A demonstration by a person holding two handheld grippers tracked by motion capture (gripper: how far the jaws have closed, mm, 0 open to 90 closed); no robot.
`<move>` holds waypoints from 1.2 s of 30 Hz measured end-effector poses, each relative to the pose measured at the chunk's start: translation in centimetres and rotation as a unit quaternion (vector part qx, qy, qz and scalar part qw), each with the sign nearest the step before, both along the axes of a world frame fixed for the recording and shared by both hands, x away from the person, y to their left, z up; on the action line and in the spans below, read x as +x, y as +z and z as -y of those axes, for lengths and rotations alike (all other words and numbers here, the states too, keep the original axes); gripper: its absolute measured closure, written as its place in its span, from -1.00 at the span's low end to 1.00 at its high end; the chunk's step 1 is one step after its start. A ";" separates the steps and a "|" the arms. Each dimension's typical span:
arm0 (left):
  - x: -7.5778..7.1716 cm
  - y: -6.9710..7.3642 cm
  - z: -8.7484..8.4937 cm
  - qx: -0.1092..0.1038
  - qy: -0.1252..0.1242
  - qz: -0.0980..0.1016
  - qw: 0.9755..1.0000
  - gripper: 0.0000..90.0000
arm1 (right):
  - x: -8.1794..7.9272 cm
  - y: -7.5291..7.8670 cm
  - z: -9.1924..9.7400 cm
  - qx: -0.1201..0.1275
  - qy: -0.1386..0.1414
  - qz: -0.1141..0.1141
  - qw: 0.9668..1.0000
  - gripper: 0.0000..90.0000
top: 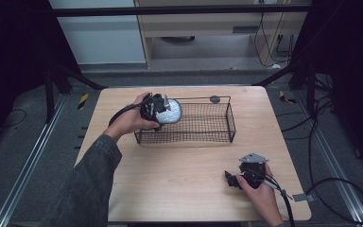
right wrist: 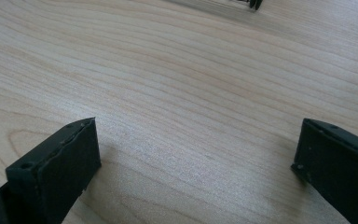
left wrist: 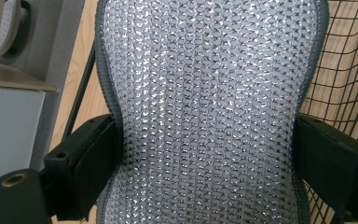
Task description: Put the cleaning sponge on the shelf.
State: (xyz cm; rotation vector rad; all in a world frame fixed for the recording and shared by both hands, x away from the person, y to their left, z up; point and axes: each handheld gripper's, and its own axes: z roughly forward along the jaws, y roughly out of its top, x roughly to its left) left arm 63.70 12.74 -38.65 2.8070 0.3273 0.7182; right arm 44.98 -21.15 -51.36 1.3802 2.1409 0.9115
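We note the silver mesh pad (left wrist: 205, 112) is cut off at top and bottom in the left gripper view; the small round object (top: 214, 99) on the basket rim (top: 203, 99) is too small to identify

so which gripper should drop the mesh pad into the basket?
Left. The left gripper already clamps the mesh pad, jaws on both sides, at the left end of the basket. The right gripper sits open near the table's front edge.

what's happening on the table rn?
A person holds a tool in each hand. The left tool is shut on a silvery mesh-textured pad, holding it at the left end of the black wire basket. The right tool rests open and empty near the table's front right corner.
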 end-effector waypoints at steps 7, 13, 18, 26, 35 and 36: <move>0.4 -0.3 0.0 -0.006 0.001 -0.010 1.000 -0.81 | 0.0 0.0 0.0 -0.001 0.000 0.000 1.000 -0.99; 0.4 -0.4 0.1 -0.015 0.001 -0.026 1.000 -0.84 | 0.0 0.0 0.0 -0.001 0.000 0.000 1.000 -0.99; 0.6 -0.2 0.1 -0.033 0.010 -0.031 0.999 -0.90 | 0.0 0.0 0.0 0.000 0.000 0.000 1.000 -0.99; 0.4 0.3 -0.2 -0.045 0.012 -0.028 0.999 -0.87 | 0.0 0.0 0.0 0.000 0.000 0.001 1.000 -0.99; -0.3 1.2 -0.4 -0.062 0.013 -0.025 0.998 -0.79 | 0.0 0.0 0.0 0.000 -0.001 -0.001 1.000 -0.99; -0.4 1.2 -0.4 -0.065 0.014 -0.024 0.998 -0.78 | 0.0 0.0 0.0 0.000 -0.001 -0.001 1.000 -0.99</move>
